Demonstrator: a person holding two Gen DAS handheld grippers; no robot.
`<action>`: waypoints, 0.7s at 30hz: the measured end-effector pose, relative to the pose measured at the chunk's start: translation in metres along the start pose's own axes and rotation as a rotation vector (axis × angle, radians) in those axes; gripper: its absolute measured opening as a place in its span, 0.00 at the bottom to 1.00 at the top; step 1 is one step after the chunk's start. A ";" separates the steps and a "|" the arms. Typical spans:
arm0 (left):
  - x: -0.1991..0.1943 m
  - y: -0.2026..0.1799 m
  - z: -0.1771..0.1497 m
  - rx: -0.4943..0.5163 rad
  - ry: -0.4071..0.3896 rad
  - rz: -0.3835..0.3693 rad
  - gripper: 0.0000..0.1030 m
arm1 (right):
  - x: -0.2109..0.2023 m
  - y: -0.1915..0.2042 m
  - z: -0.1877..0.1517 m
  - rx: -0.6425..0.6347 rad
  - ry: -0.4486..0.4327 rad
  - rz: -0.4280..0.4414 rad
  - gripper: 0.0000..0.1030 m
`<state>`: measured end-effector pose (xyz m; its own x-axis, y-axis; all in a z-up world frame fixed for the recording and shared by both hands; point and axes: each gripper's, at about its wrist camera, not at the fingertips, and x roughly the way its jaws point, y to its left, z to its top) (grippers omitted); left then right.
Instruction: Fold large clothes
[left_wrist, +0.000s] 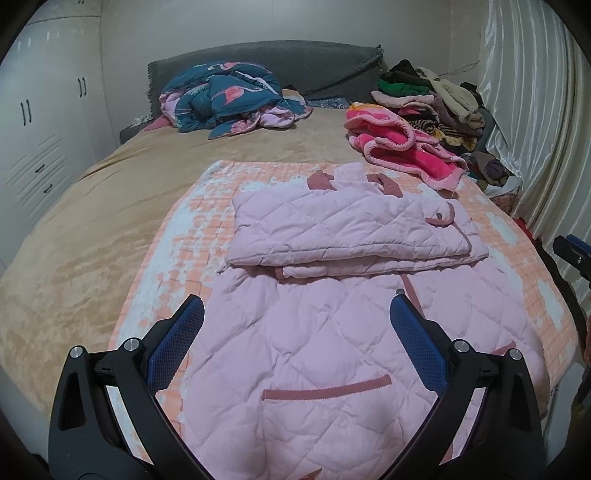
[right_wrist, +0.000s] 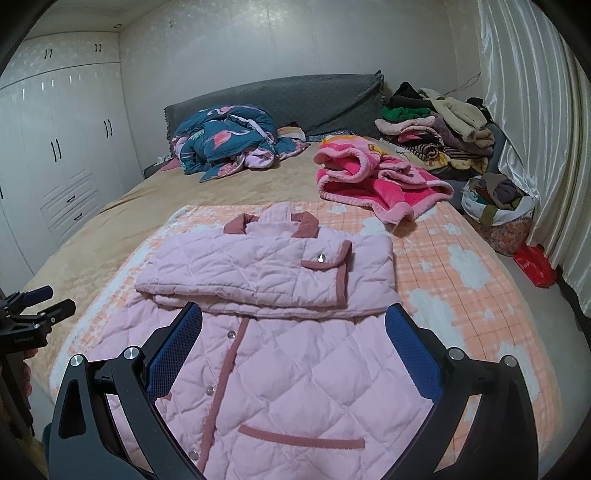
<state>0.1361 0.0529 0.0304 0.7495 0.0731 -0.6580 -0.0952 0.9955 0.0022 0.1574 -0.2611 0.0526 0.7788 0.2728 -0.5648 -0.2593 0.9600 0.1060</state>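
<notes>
My left gripper (left_wrist: 297, 308) spread wide and empty above the pink quilted jacket (left_wrist: 314, 332), my right gripper (right_wrist: 293, 317) equally wide, holding nothing, jacket on the peach checked blanket (right_wrist: 461, 288), sleeves folded across at 12 o'clock, fleece robe (right_wrist: 369, 181) at 1 o'clock

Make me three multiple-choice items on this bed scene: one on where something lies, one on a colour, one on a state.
1. Where does the blue flamingo quilt lie?
A. by the grey headboard
B. on the floor
C. on the pink quilted jacket

2. What colour is the jacket's trim?
A. green
B. dusty rose
C. black

3. How do the sleeves lie?
A. spread wide
B. hanging off the bed
C. folded across the chest

Key:
1 A, it is bunched against the headboard.
2 B, collar, placket and pocket edges are rose.
3 C, they lie stacked across the upper body, while the left gripper and right gripper hover open above the hem half.
</notes>
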 end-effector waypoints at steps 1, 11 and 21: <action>0.000 0.001 -0.002 -0.004 0.002 0.000 0.92 | 0.000 -0.002 -0.004 0.002 0.005 -0.004 0.96; 0.005 0.003 -0.033 -0.023 0.035 0.001 0.92 | 0.001 -0.015 -0.030 0.007 0.049 -0.011 0.96; 0.013 0.002 -0.057 -0.006 0.067 0.029 0.92 | 0.002 -0.028 -0.055 0.000 0.095 -0.018 0.96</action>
<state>0.1085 0.0528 -0.0207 0.7010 0.0977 -0.7064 -0.1203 0.9926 0.0178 0.1350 -0.2905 0.0036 0.7257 0.2481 -0.6418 -0.2457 0.9647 0.0951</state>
